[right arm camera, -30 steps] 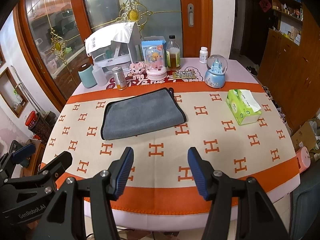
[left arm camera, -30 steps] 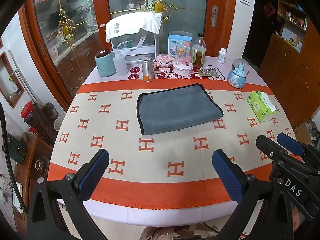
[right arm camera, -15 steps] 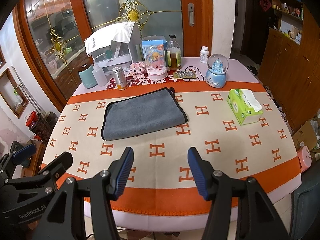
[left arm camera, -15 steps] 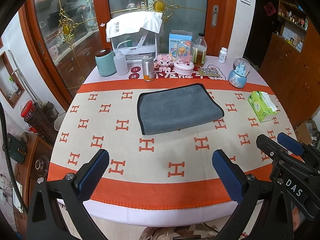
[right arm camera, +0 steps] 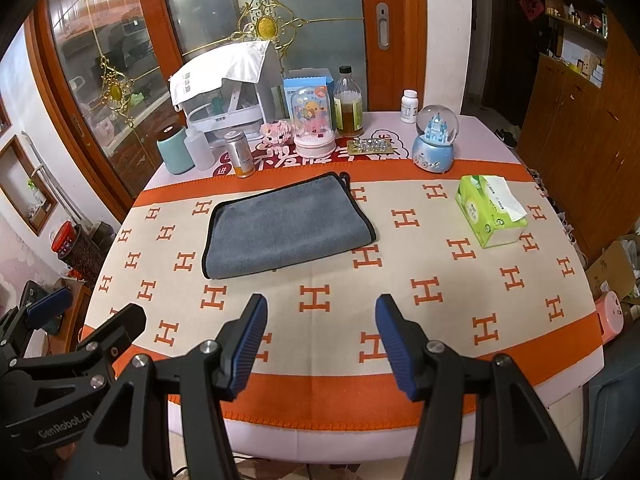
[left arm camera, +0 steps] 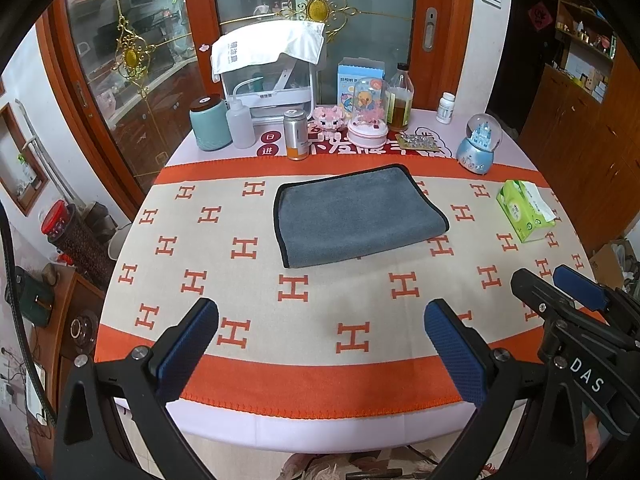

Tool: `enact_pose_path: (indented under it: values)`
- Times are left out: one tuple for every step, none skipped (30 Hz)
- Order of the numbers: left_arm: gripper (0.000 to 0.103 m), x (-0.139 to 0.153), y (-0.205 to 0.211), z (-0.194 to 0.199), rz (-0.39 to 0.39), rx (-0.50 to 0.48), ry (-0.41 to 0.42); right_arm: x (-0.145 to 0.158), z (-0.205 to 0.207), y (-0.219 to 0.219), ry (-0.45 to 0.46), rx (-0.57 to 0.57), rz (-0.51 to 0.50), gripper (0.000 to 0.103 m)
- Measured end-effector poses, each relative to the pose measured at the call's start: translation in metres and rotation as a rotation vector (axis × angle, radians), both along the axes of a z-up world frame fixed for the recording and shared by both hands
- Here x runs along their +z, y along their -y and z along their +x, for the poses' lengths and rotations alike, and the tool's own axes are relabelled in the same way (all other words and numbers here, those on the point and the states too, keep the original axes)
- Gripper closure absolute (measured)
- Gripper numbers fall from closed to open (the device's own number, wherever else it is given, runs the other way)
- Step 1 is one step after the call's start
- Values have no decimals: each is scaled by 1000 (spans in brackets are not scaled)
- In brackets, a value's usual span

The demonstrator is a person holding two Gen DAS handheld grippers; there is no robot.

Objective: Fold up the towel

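Left wrist, plush grey rectangular towel [left arm camera: 358, 216]

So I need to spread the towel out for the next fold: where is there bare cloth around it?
Bare cloth lies between the towel and the near orange border, under both open grippers, left and right; also between towel and tissue pack, and left of the towel. The back edge is crowded: can, dome, snow globe.
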State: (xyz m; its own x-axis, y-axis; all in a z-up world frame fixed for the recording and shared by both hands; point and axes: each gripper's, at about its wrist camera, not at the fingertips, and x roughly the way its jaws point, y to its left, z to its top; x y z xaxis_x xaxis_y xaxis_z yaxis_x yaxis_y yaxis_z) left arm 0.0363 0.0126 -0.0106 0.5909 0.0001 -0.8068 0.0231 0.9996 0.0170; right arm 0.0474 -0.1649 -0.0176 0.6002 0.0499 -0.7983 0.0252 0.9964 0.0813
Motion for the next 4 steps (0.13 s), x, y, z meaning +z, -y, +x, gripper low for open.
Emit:
enact_pose_path:
  values:
    - [1,0,0,0,0,0,0,0,0,0,0,0,-1,46]
    - [1,0,0,0,0,0,-2,0,0,0,0,0,-1,46]
    - [1,-1,0,0,1,0,-4,-1,0,0,-1,1,0,46]
    - [1,-2,-1,0,3,0,-8,-1,0,-1,-2,2,1,46]
